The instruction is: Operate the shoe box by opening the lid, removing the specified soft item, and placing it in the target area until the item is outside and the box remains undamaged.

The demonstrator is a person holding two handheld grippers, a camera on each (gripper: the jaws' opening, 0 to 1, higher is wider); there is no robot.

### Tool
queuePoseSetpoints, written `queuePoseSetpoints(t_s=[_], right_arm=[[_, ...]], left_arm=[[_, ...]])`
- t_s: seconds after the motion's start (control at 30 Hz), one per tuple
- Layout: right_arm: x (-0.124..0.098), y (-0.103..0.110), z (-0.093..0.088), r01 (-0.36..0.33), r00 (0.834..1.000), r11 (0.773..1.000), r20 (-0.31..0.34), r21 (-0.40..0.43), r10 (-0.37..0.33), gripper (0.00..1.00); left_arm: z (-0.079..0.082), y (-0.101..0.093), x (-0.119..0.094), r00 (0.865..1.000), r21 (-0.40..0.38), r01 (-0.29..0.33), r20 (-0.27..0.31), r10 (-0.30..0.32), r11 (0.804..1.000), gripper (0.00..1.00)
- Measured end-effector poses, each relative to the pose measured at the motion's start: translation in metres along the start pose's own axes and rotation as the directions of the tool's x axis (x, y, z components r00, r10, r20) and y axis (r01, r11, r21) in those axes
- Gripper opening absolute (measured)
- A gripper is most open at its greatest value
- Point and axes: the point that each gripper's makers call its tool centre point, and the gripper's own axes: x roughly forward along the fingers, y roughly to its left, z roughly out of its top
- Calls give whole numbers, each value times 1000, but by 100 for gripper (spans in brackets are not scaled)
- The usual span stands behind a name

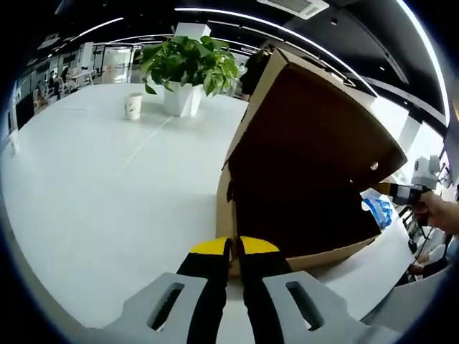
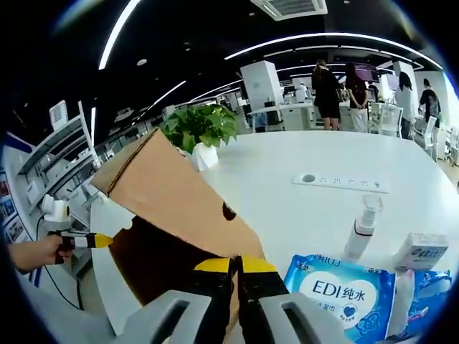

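White tabletop [image 1: 86, 186] lies open and bare to the left of your left gripper [image 1: 234, 247], reaching a paper cup [image 1: 133, 106] and potted plant [image 1: 188, 72] far ahead. Shoe box [image 1: 308, 179], lid raised, stands directly ahead; both grippers' jaws are pressed together on its cardboard edge. Your right gripper [image 2: 234, 266] has a blue wipes pack [image 2: 343, 294], a spray bottle [image 2: 362, 228] and a small carton [image 2: 422, 251] to its right.

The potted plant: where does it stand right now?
In the left gripper view the potted plant stands on the white table, far side, between the paper cup and the raised lid of the shoe box.
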Motion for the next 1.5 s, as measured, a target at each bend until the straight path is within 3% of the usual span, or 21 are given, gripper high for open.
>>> queuePoseSetpoints(t_s=[0.13, 0.27, 0.57, 1.33, 1.5], right_arm=[[0, 0, 0, -1, 1000, 1000, 5, 14, 1, 0], [0, -1, 0, 1, 1000, 1000, 7, 24, -1, 0], [0, -1, -3, 5, 1000, 999, 10, 43, -5, 0], [-5, 5, -13, -8, 1000, 999, 5, 50, 8, 0], [-5, 7, -13, -12, 1000, 999, 10, 51, 11, 0]], left_arm=[[3, -1, -1, 1000, 21, -7, -3, 7, 1000, 3], [17, 1, -2, 1000, 41, -19, 25, 18, 999, 0], [43, -3, -6, 997, 90, -8, 72, 1, 996, 4], [76, -16, -10, 991, 179, 12, 129, -35, 984, 11], [75, -15, -9, 992, 193, 7, 125, -32, 981, 12]])
